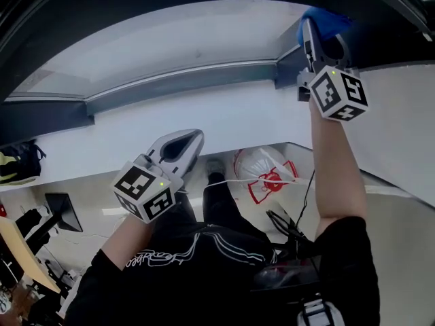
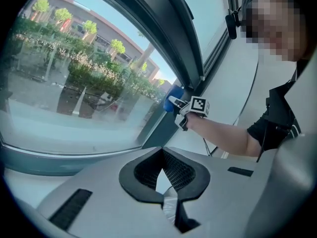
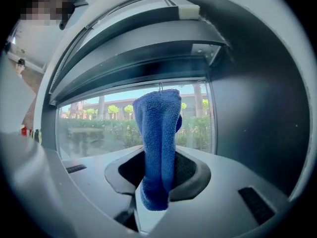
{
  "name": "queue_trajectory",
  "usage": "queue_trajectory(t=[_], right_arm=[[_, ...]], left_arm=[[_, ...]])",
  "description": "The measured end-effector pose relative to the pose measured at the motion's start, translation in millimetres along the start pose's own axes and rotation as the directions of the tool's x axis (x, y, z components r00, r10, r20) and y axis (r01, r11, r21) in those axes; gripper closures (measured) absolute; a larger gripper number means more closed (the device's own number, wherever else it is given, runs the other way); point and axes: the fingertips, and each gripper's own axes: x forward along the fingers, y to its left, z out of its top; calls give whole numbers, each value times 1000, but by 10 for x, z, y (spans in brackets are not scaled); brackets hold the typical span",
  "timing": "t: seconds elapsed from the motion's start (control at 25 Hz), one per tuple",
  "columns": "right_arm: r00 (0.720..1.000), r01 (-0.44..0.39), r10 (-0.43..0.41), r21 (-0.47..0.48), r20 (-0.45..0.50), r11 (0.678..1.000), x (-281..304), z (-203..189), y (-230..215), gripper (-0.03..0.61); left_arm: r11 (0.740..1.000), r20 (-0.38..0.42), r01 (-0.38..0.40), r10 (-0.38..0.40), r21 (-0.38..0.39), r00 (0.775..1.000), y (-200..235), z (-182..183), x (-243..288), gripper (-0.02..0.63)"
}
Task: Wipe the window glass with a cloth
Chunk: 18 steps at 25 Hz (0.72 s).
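Right gripper (image 3: 157,185): clamped on the blue cloth (image 3: 158,133), up by the window glass (image 3: 89,128) corner.
Left gripper (image 2: 167,195): jaws together, empty, held low.
Wipe: you'll want cloth flat, strokes overlapping.

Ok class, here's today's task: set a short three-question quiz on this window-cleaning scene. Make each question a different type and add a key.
1. Multiple choice: what is the right tool clamped on?
A) a blue cloth
B) a yellow sponge
C) nothing
2. True or false: the left tool also grips a cloth.
3. Fill in: the tool raised up by the window glass is the ____ one.
Key: 1 A; 2 false, its jaws are together on nothing; 3 right.
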Motion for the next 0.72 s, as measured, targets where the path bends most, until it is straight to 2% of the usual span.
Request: queue_trajectory(t=[0.24,0.44,0.56,0.72], right_arm=[[997,78,-78,10,-22,997,-25,-78,-156,485],[997,76,-77,27,22,997,-85,-55,-49,485],[999,40,-41,7,18,999,-168,-104,269,485],[998,-58,59,-16,15,998,-205,-223,950,485]], left_arm=[[1000,-5,9,-9,-7,1000,-78,-34,28,609],[1000,10,-6,6,-9,1000,14,-36,-148,609],[1000,26,-21,21,-11,999,91,-30,-367,609],[998,50,-56,57,-22,997,249,-79,-666,609]])
